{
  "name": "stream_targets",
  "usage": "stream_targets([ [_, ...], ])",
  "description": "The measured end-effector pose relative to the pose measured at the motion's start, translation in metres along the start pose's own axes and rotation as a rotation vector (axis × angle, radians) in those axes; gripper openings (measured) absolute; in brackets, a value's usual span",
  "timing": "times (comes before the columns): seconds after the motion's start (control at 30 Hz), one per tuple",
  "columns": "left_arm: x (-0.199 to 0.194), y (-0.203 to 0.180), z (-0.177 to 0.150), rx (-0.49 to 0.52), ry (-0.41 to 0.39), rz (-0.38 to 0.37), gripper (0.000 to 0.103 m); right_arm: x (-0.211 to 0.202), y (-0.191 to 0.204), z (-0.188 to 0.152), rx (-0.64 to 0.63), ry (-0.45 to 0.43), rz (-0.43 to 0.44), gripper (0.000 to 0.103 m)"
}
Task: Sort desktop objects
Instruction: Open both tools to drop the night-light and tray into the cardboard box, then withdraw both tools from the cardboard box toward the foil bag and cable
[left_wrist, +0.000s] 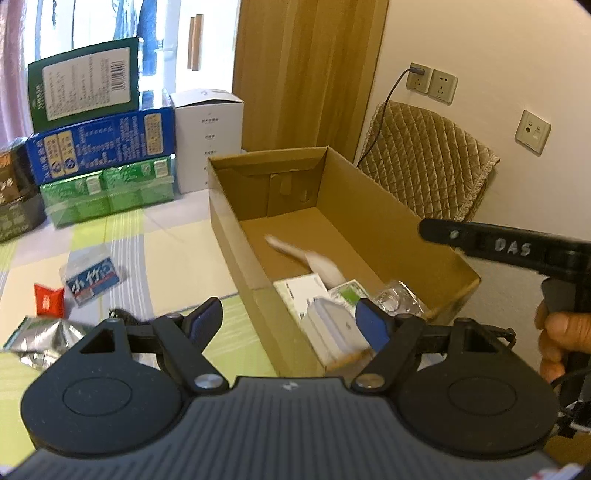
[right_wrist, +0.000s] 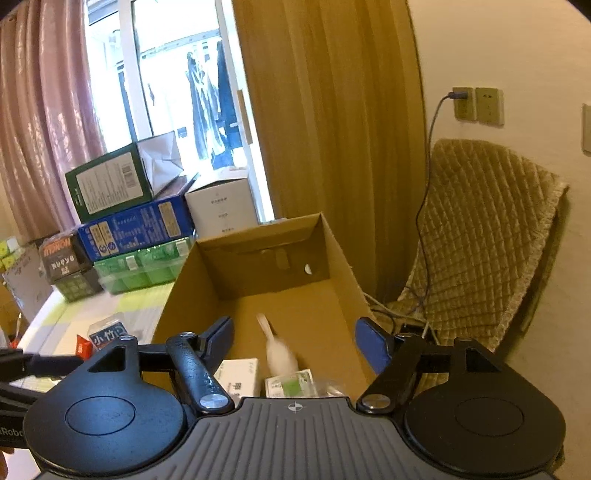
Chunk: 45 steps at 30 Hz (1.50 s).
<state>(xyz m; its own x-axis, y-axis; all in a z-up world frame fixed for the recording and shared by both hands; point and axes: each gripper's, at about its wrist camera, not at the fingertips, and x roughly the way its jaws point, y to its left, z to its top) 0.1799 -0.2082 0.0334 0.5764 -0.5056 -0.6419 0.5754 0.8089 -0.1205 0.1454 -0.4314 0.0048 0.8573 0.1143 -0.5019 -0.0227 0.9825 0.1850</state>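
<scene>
Both grippers hung with their fingers spread wide and nothing between them: the left gripper (left_wrist: 291, 325) over the near corner of the box (left_wrist: 369, 206), the right gripper (right_wrist: 295, 343) above the box's open top. Inside the box a blurred white thing (left_wrist: 317, 262) lay on the floor, with a white carton (left_wrist: 299, 295), a green-labelled packet (left_wrist: 351, 295) and a clear wrapper (left_wrist: 399, 302) crowded at the near end. Still out on the table (left_wrist: 177, 266), left of the box, were a tissue pack (left_wrist: 92, 282), a red sachet (left_wrist: 48, 301) just beside it, and a crumpled foil bag (left_wrist: 44, 336) nearest the left gripper. All three looked light and soft. The tissue pack would probably squash under a pinch, so its short sides seemed the best hold; its plastic film might be slippery. The foil bag looked likely to crinkle and slide, so a raised fold seemed the surest place to take it.
</scene>
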Motion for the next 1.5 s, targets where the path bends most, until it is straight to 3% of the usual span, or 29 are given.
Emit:
stream_targets([
  [0.23, -0.029, 0.007, -0.026, -0.053, 0.010, 0.024, 0.080, -0.043, 0.004, -0.024, 0.032, 0.019, -0.009, 0.075],
  [0.6, -0.086, 0.023, -0.067, -0.110, 0.001, 0.090, 0.092, -0.095, 0.040, -0.062, 0.030, 0.093, 0.036, 0.088],
  [1.03, -0.136, 0.051, -0.112, -0.149, -0.005, 0.186, 0.101, -0.107, 0.108, -0.096, -0.093, 0.189, 0.143, 0.100],
  [1.5, -0.154, 0.095, -0.149, -0.237, 0.041, 0.283, 0.101, -0.096, 0.145, -0.123, -0.152, 0.269, 0.213, 0.101],
])
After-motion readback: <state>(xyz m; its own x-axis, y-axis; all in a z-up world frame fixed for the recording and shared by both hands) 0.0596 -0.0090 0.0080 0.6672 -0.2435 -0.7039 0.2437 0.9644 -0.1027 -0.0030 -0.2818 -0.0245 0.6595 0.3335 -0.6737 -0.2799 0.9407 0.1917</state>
